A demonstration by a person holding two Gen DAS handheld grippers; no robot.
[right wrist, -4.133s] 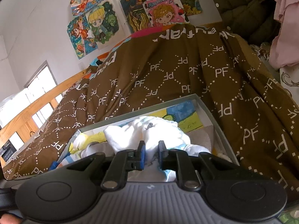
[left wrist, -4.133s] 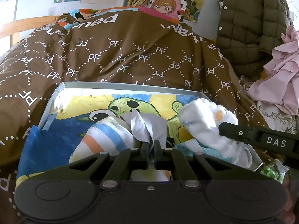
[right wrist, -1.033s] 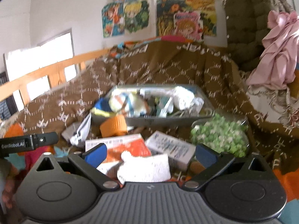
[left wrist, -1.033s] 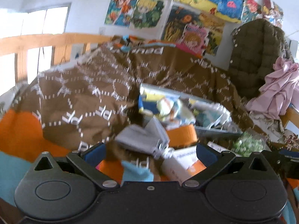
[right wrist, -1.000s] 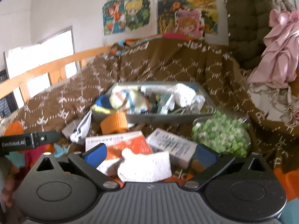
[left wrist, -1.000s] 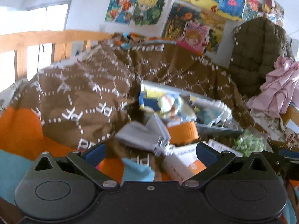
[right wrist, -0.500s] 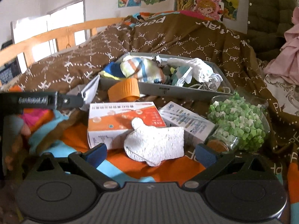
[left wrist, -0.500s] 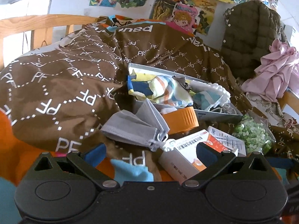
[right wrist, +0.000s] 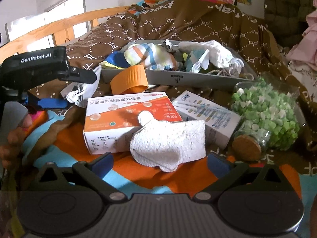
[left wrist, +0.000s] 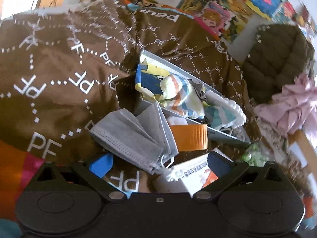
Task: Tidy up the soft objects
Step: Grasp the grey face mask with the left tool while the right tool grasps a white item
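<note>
Your left gripper [left wrist: 160,163] is spread wide, its blue pads either side of the grey face mask [left wrist: 134,136], which lies folded on the brown blanket [left wrist: 59,83] just in front of the grey tray [left wrist: 223,133] and touches neither pad. Your right gripper [right wrist: 160,161] is also spread wide and holds nothing; the white fluffy cloth [right wrist: 170,140] sits between its pads, resting partly on the orange-and-white box [right wrist: 122,117]. The tray [right wrist: 178,77] already contains a striped cloth [right wrist: 148,56], a white plush piece [right wrist: 216,52] and other fabric. An orange lid [right wrist: 129,78] leans against the tray's near wall, beside the mask. To the right of the white cloth lie a blue-and-white box [right wrist: 208,115] and a corked glass jar [right wrist: 265,115] filled with green and white bits, tipped on its side.
</note>
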